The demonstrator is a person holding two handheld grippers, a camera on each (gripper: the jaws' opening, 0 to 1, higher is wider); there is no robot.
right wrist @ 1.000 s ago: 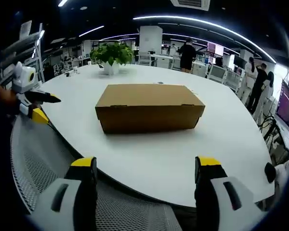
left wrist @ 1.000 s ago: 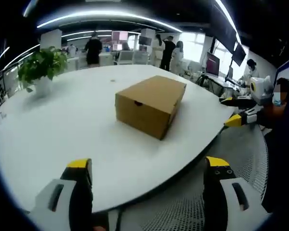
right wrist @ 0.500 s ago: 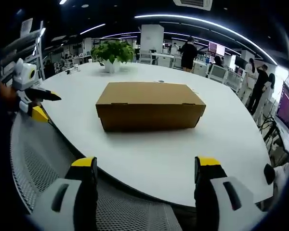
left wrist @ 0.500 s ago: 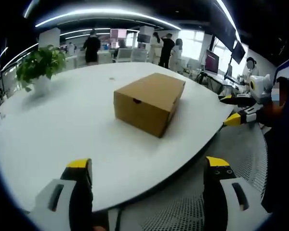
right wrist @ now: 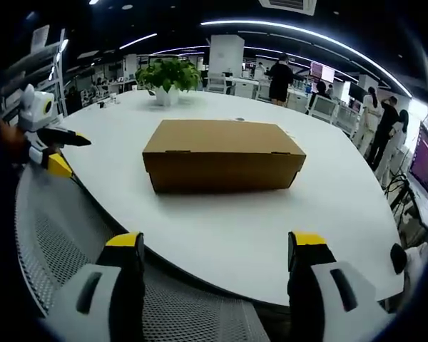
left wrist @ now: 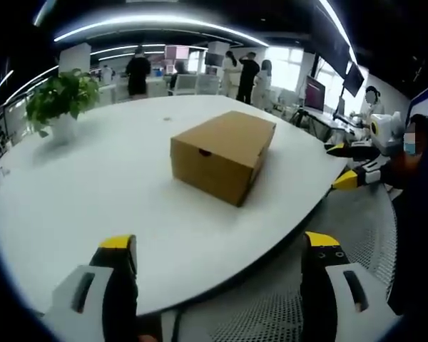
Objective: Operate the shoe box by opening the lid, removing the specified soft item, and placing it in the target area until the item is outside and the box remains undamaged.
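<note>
tongs wide open, shoe box still shut: where this could go sideways

both tongs are spread wide and pinching nothing. the left tongs (left wrist: 217,249) hang back off the edge of the white bench (left wrist: 93,192), over a mesh chair seat (left wrist: 285,299), and the right tongs (right wrist: 217,246) sit in much the same spot on their side. in the right gripper view you can also see the left tongs off to the side, tips parted, well apart from the box.

the shoe box (right wrist: 223,155) sits closed near the middle of the bench, lid (right wrist: 221,137) fully down, nothing touching it. the soft item is inside i guess, can't see it at all. no marked target area that i can make out either.

stuff i'd worry about:
- it's plain cardboard, so pinching the lid rim hard or prying at a corner could crease or tear it, and the box has to stay undamaged.
- lifting the lid with one side only and nothing holding the base, the whole box probably slides or comes up with it on that smooth top.
- a potted plant (right wrist: 167,75) stands further back on the bench, a big swing with the lid could clip it.
</note>
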